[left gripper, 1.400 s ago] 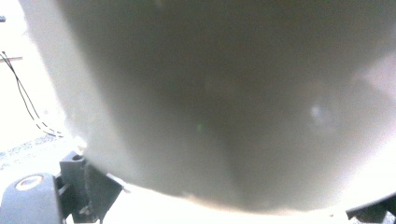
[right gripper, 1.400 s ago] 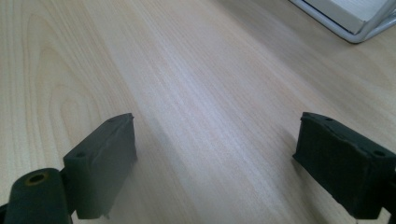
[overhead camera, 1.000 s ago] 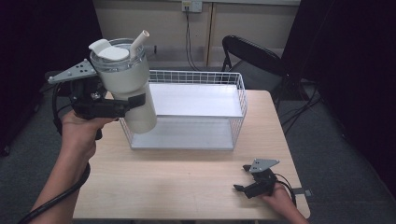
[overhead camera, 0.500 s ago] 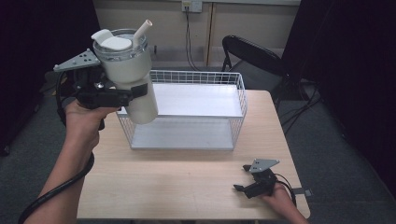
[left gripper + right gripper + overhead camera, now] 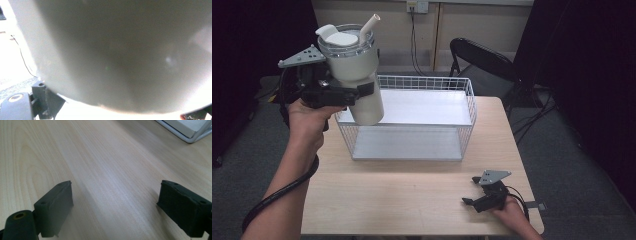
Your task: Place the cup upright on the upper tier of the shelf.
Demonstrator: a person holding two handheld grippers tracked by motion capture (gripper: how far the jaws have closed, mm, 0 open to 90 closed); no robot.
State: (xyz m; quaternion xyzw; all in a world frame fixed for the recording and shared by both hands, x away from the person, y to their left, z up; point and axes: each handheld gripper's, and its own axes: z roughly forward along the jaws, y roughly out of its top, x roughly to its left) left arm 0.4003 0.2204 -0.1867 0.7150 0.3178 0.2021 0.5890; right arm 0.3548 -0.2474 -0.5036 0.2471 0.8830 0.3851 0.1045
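basket [image 5: 464,107] sits at the back middle of your worktop [image 5: 412,195] | your left gripper [image 5: 354,95] has the tumbler [image 5: 357,75] up over the basket's left end | your right gripper [image 5: 474,200] is down at the front right corner | chair [image 5: 484,60] behind the worktop

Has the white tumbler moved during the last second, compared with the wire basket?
Yes. The white tumbler, held in the left tongs, has risen: its base now sits higher against the wire basket and nearer the basket's left rear corner.

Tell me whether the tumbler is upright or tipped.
Slightly tipped: held above the table by the left gripper, the tumbler leans, its lid left of its base.
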